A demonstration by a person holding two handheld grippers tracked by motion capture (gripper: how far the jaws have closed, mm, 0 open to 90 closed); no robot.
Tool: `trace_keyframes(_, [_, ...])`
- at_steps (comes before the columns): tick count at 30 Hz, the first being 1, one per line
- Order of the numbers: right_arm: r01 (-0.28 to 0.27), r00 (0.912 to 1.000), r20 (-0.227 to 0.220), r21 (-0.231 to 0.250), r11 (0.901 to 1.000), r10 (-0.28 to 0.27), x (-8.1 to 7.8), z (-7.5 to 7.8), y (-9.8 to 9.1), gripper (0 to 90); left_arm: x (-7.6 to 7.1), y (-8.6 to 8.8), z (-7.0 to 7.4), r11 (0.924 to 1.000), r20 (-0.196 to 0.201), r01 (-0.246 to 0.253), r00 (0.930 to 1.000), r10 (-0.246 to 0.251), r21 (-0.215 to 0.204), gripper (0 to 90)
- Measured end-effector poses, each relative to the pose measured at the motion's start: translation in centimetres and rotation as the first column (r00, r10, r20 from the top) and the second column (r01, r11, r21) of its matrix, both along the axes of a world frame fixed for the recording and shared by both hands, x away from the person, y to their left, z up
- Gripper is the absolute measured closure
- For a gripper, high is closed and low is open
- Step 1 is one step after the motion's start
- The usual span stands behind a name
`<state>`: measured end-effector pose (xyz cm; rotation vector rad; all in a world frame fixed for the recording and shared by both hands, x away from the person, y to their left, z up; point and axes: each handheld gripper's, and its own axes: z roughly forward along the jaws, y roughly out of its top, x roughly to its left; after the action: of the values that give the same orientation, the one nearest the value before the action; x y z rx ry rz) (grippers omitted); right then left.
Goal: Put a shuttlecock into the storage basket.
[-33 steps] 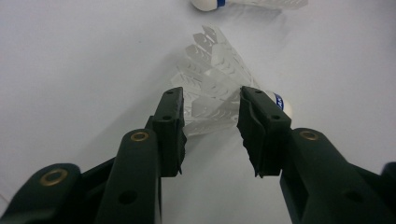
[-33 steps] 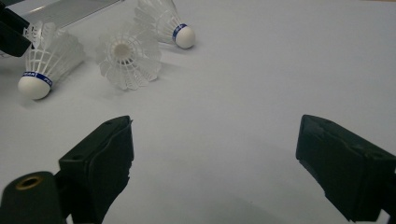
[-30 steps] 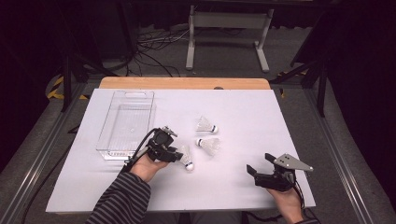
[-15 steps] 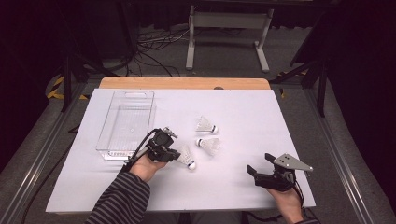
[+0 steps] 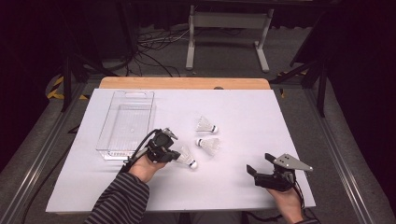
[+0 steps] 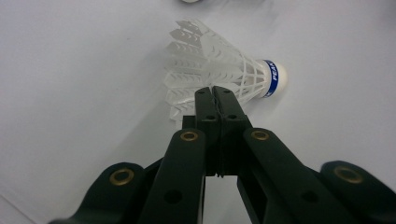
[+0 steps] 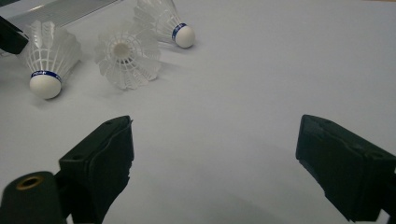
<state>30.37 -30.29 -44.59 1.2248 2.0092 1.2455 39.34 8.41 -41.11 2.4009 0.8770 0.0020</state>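
Feathers of the nearest shuttlecock (image 6: 219,74) are pinched in the just-closed left claw (image 6: 215,93); right claw (image 7: 215,154) gapes, released.

Bright, even overhead light on the table (image 5: 243,186) (dark surroundings), soft shadows, slight blur.

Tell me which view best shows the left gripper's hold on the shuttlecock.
The left gripper view: the left gripper pinches the shuttlecock by its feather skirt. The high view shows it small; the right gripper view shows its cork and skirt.

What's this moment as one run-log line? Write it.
left tongs: just closed on shuttlecock feathers | right tongs: open, holding nothing | tray: empty
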Motion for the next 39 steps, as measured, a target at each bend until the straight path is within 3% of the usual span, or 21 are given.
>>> trace_keyframes(3, [0.000, 1.0000, 0.001, -0.001, 1.0000, 0.000, 0.0, 0.0, 0.0, 12.0, -0.1, 0.0, 0.2, 0.9997, 0.002, 0.013, 0.9999, -0.013, -0.021, 90.0])
trace_keyframes(14, [0.001, 1.0000, 0.001, -0.001, 1.0000, -0.001, 0.0, 0.0, 0.0, 12.0, -0.6, 0.0, 0.9, 0.9991, 0.017, 0.037, 0.9992, -0.037, -0.020, 90.0])
trace_keyframes(39, [0.002, 1.0000, 0.004, -0.004, 1.0000, -0.002, 0.0, 0.0, 0.1, 12.0, -1.3, 1.2, 3.1, 0.9979, 0.057, 0.017, 0.9983, -0.014, -0.063, 90.0])
